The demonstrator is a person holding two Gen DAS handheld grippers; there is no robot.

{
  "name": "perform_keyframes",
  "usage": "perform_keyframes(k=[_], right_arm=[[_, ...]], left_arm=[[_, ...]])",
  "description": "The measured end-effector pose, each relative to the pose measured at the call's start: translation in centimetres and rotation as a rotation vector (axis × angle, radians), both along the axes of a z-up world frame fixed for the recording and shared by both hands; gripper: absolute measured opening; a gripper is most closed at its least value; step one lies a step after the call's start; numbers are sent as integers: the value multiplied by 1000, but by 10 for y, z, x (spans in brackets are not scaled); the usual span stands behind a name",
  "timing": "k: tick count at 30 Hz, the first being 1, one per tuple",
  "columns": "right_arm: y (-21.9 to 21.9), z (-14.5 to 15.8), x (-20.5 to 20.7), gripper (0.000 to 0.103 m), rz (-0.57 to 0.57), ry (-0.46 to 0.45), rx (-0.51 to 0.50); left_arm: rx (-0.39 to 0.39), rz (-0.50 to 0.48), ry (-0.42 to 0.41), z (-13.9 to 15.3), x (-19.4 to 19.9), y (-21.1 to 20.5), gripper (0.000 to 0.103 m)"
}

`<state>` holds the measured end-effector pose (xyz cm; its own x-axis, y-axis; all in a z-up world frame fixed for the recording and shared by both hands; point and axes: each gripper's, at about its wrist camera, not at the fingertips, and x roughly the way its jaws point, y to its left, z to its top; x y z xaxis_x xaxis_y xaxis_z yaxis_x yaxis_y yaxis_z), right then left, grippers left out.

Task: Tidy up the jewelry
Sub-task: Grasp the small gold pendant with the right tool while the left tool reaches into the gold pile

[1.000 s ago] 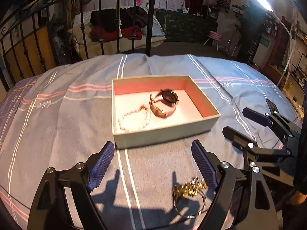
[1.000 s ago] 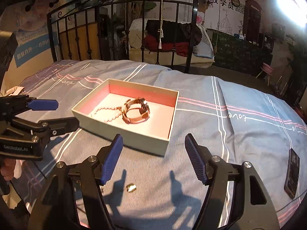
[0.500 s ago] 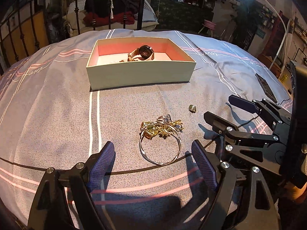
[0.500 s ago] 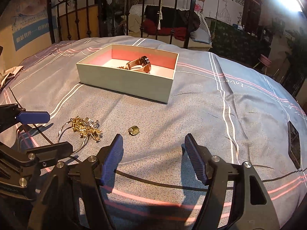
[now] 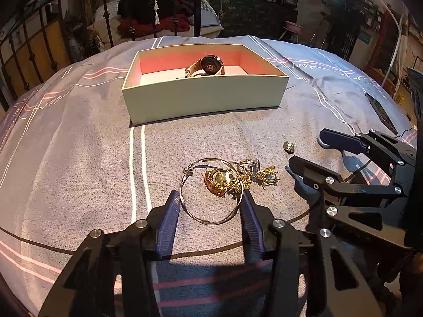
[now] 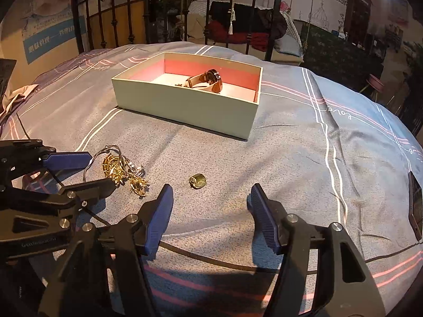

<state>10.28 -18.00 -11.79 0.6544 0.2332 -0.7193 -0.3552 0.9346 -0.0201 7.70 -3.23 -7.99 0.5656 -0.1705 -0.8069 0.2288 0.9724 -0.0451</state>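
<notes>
A pale box with a pink lining (image 5: 203,97) (image 6: 185,105) stands on the bed and holds a rose-gold watch (image 5: 208,64) (image 6: 205,79). A silver bangle (image 5: 210,190) lies on the bedspread with a pile of gold jewelry (image 5: 238,178) (image 6: 121,170) on its far right side. My left gripper (image 5: 210,203) (image 6: 87,170) is low on the cloth, its pads touching both sides of the bangle. A small gold ring (image 5: 289,147) (image 6: 197,180) lies apart to the right. My right gripper (image 6: 208,198) (image 5: 306,150) is open and empty, just short of the ring.
A black phone (image 6: 416,206) (image 5: 380,112) lies on the bedspread at the far right. A black iron bed frame (image 6: 185,8) stands behind the box. A thin black cable (image 6: 21,126) crosses the cloth at the left.
Both grippers dropped and pulled back from the box toward the loose jewelry. My left gripper narrowed from wide open to touch the bangle on both sides.
</notes>
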Motion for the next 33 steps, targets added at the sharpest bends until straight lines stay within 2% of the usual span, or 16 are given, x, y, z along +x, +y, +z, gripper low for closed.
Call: perform_keyframes(k=[11, 12, 14, 26, 33], right_arm=[[11, -6, 9, 40, 42, 43, 46], [12, -6, 9, 36, 48, 47, 50], [13, -6, 10, 33, 50, 48, 53], [16, -6, 9, 14, 71, 54, 64], [18, -7, 9, 14, 69, 54, 63]], left_arm=[[-20, 14, -10, 8, 3, 10, 45], [-26, 16, -14, 9, 3, 11, 39], [-34, 14, -4, 10, 5, 11, 34], [-41, 13, -7, 10, 9, 14, 34], [-62, 12, -18, 12, 14, 15, 31]])
